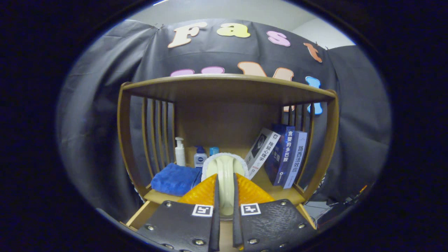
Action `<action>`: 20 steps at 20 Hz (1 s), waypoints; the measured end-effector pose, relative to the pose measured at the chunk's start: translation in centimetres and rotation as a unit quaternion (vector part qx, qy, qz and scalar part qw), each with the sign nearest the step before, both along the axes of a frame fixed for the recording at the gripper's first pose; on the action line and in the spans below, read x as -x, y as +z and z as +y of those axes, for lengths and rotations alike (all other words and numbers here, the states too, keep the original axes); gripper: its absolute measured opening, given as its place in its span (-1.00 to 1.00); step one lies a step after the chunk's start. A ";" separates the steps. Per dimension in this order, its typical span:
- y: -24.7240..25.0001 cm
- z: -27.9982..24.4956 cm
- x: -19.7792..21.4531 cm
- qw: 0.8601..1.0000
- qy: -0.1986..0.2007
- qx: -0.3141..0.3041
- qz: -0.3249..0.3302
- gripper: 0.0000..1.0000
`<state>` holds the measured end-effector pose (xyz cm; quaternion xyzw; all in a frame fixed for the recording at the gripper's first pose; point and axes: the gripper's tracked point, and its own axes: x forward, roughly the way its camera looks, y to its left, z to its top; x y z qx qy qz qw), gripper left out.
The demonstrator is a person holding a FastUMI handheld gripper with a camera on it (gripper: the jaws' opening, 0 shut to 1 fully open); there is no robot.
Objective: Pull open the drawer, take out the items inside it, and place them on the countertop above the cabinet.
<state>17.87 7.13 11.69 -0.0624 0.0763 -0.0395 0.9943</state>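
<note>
Gripper view, items as I log them from the remote station.

Item 1: gripper [225,196]. Fingers drawn close and clamped on the handle of a brush [225,171], one finger pressing each side. I hold the piece; it is carried, not resting.

Item 2: the brush. Pale cream, smooth moulded plastic, arched handle running straight away from the fingers toward 12 o'clock, its long axis in line with them. A fuzzy white fringe rims the head at the far end. I judge it to be one of the drawer's items, already lifted out.

Item 3: countertop [276,190]. Warm wooden board, lying just ahead of and below the brush, toward 12 o'clock. The coming move turns on this: the brush hangs over the front edge of the board, so the set-down lies forward and down.

Item 4: wooden frame above, flat top shelf [227,87], slatted sides at 9 and 3 o'clock.

Item 5: blue towel [174,179], plush, folded, at 10 o'clock from the fingers, on the countertop.

Item 6: white pump bottle [180,151], a small blue-capped bottle [200,156] and another blue-topped container [214,151], upright at the back, 11 o'clock.

Item 7: books [285,155], glossy covers, leaning leftward, at 2 o'clock.

Item 8: drawer [138,217]. A pale wooden edge below the countertop at 8 o'clock; I take it for the open drawer but cannot tell its contents.
</note>
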 end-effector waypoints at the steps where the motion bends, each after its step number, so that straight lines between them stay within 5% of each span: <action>1: -0.3 -0.7 -0.9 1.000 -0.008 0.006 0.005 -0.71; 13: -14.8 -2.2 -10.1 0.991 -0.027 0.043 0.121 -0.70; 20: -15.3 -3.6 -14.6 0.997 -0.048 0.025 0.058 -0.69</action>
